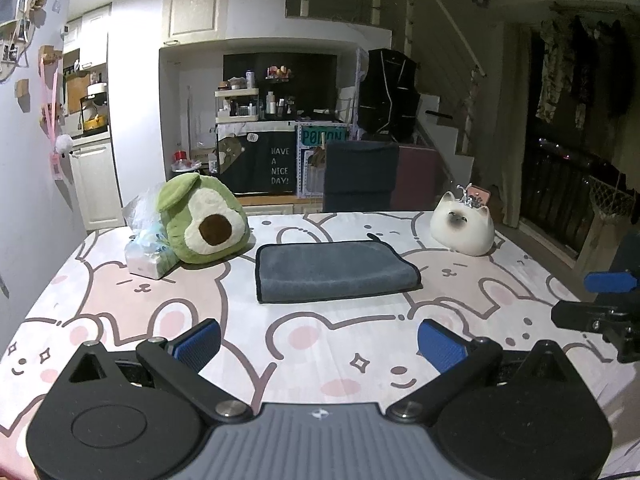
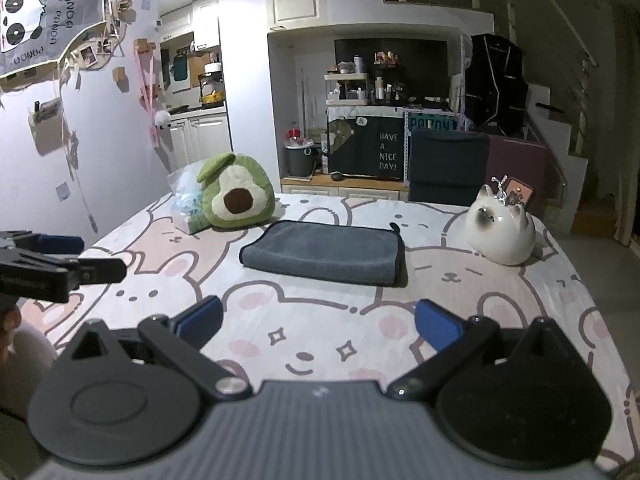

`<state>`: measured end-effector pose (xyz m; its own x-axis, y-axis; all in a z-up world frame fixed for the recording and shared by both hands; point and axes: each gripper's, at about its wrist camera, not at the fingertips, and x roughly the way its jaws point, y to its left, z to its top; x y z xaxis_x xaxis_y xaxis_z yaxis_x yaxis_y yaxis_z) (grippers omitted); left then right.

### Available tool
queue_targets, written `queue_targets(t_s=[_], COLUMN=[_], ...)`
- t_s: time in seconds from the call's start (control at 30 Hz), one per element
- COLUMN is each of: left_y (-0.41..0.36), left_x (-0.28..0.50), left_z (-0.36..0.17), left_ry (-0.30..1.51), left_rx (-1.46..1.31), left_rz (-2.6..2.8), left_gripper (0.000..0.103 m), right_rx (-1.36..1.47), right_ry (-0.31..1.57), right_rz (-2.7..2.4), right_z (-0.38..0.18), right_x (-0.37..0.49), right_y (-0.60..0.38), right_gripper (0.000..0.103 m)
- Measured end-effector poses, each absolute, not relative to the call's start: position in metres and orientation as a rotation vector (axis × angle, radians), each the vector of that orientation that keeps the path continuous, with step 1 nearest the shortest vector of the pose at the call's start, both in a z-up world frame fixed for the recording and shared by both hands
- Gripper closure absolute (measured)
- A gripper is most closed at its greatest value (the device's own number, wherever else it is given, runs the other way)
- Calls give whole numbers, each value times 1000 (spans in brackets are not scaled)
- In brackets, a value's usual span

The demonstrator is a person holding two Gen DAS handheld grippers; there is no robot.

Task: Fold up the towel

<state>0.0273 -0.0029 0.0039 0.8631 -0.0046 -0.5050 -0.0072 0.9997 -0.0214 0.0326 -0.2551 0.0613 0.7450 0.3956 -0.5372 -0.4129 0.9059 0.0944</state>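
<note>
A grey towel point(image 1: 334, 271) with a dark trim lies folded flat in the middle of the table, on a pink and white bunny-print cloth point(image 1: 240, 320). It also shows in the right wrist view point(image 2: 324, 251). My left gripper point(image 1: 319, 344) is open and empty, held over the near part of the table, well short of the towel. My right gripper point(image 2: 318, 326) is open and empty too, also short of the towel. The right gripper shows at the right edge of the left wrist view point(image 1: 600, 300). The left gripper shows at the left edge of the right wrist view point(image 2: 52, 264).
A green avocado plush point(image 1: 204, 220) and a plastic bag of tissues point(image 1: 146, 240) stand at the far left of the table. A white ceramic cat point(image 1: 464, 226) stands at the far right. A dark chair point(image 1: 360, 176) stands behind the far edge.
</note>
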Motion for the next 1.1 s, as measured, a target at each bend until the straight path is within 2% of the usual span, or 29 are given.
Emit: queue_targets(t_s=[1.1], left_y=[-6], left_x=[21], left_z=[-5], left_ry=[560], left_rx=[-9], left_rz=[-9], left_gripper=[0], right_rx=[-22], right_ry=[593], right_rz=[437], right_z=[55], right_x=[31], right_y=[-254], right_gripper=[0])
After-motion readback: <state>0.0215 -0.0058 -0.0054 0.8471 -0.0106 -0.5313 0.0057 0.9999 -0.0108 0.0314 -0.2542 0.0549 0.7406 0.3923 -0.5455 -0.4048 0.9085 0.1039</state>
